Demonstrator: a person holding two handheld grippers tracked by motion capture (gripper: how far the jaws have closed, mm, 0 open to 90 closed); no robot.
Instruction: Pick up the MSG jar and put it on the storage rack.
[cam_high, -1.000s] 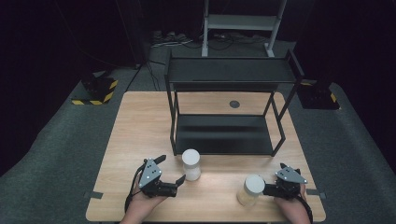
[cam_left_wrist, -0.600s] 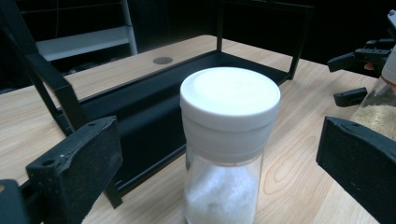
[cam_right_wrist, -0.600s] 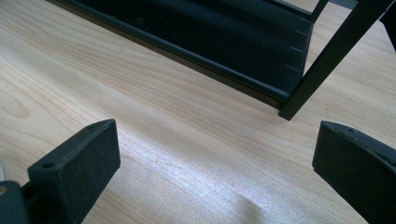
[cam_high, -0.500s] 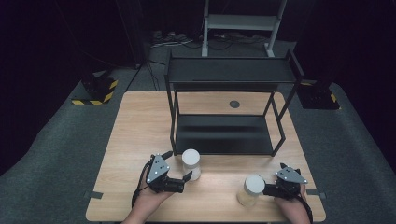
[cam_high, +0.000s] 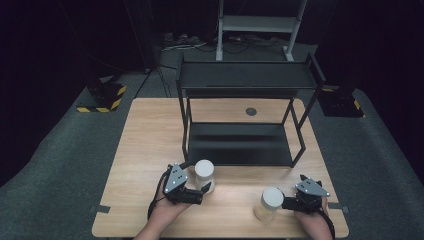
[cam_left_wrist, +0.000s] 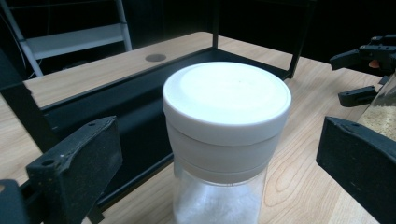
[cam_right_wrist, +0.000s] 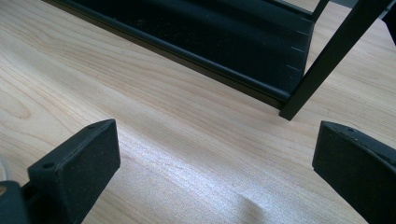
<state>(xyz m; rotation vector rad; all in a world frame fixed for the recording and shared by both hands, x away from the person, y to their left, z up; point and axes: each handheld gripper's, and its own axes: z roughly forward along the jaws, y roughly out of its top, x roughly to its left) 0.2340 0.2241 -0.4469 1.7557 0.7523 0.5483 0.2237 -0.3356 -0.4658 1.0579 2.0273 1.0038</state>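
Two clear jars with white lids stand near the table's front edge. My left gripper (cam_high: 198, 180) is open with the left jar (cam_high: 204, 172) between its jaws; in the left gripper view that jar (cam_left_wrist: 226, 107) stands upright with a gap to each pad, my left gripper (cam_left_wrist: 219, 142) wide around it. The right jar (cam_high: 270, 202) holds pale grains. My right gripper (cam_high: 290, 201) sits just right of it. In the right gripper view my right gripper (cam_right_wrist: 215, 144) is open over bare wood.
A black two-tier metal rack (cam_high: 240, 145) stands mid-table just behind the jars, and its leg (cam_right_wrist: 327, 60) is close ahead of the right gripper. A dark round grommet (cam_high: 251, 111) sits behind it. The wooden table (cam_high: 150, 135) has free room at left.
My left gripper has moved right and forward, so the left jar now stands between its open jaws. The right gripper and its jar have stayed put.
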